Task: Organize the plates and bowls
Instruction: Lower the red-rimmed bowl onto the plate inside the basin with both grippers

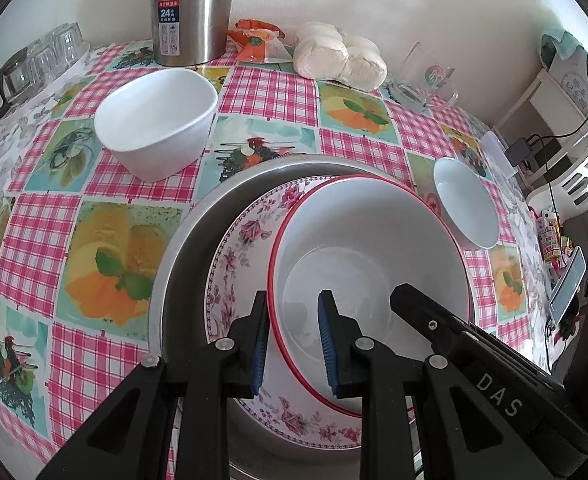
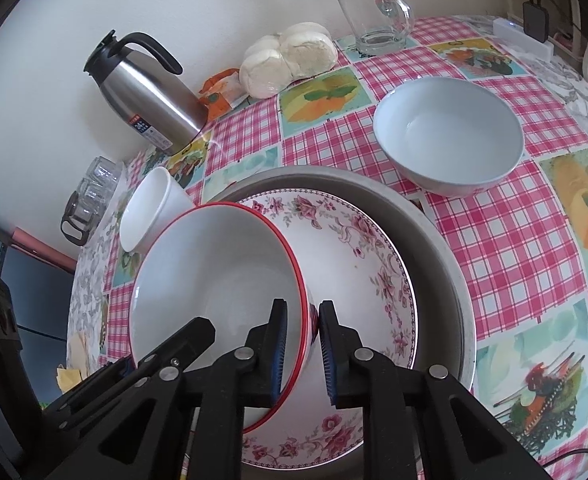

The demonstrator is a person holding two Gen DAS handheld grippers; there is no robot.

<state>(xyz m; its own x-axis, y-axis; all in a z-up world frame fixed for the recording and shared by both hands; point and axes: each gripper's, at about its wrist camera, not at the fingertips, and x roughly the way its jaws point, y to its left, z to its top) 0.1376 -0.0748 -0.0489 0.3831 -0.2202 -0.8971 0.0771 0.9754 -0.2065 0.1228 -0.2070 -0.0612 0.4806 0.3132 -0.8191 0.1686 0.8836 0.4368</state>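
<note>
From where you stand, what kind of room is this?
Most likely a home kitchen or dining corner: a table with a checked fruit-print tablecloth against a wall holds a steel thermos jug, bagged buns, a glass mug and stacked dishes.
</note>
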